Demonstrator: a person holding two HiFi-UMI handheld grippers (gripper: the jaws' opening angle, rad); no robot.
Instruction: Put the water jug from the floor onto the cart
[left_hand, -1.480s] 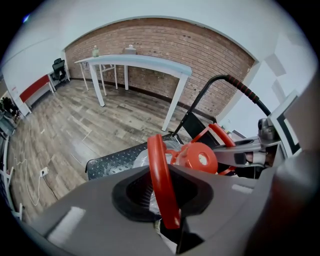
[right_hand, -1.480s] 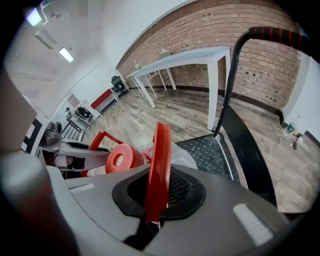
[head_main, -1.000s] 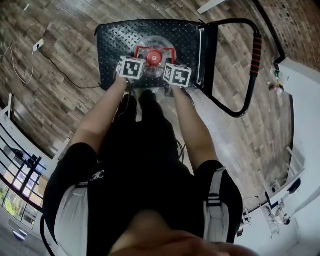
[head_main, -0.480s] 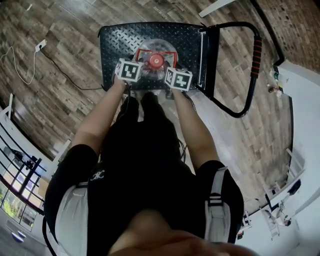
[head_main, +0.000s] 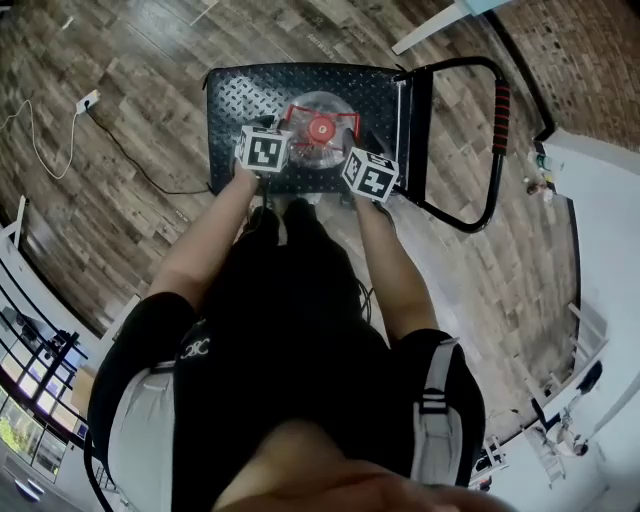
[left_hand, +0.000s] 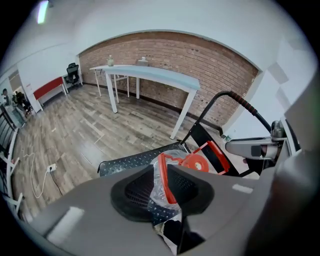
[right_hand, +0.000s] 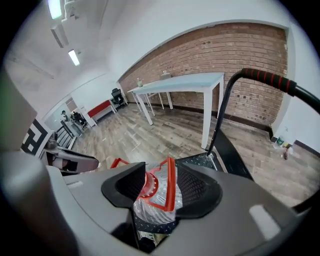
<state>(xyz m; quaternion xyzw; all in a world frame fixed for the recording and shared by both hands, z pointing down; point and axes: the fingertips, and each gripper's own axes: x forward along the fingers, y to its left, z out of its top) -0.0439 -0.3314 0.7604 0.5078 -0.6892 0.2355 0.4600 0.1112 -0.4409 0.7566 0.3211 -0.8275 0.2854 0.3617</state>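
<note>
**A:** The water jug (head_main: 335, 148) is picked out at the upper middle of the head view, over the black studded deck of the cart (head_main: 235, 95). Whether its base is set down cannot be told.

**B:** Its red cap (head_main: 321, 128) is turned straight up at the camera.

**A:** And it is flanked on both sides! The left gripper (head_main: 272, 148) is placed at the jug's left, the right gripper (head_main: 356, 162) at its lower right.

**B:** In the left gripper view, the jaws are seen closed narrowly on a bar of the red handle (left_hand: 165, 181), with clear plastic caught alongside.

**A:** In the right gripper view a wider gap is shown, yet it is filled by the handle's frame. The jaws are clamped on that too.

**B:** The cart's push bar, with its red grip (head_main: 500, 100), is found at the upper right, well apart from the jug.

**A:** Wood floor (head_main: 120, 60) is spread all around. A white table (right_hand: 185, 82) is seen before a brick wall (right_hand: 240, 45).
</note>
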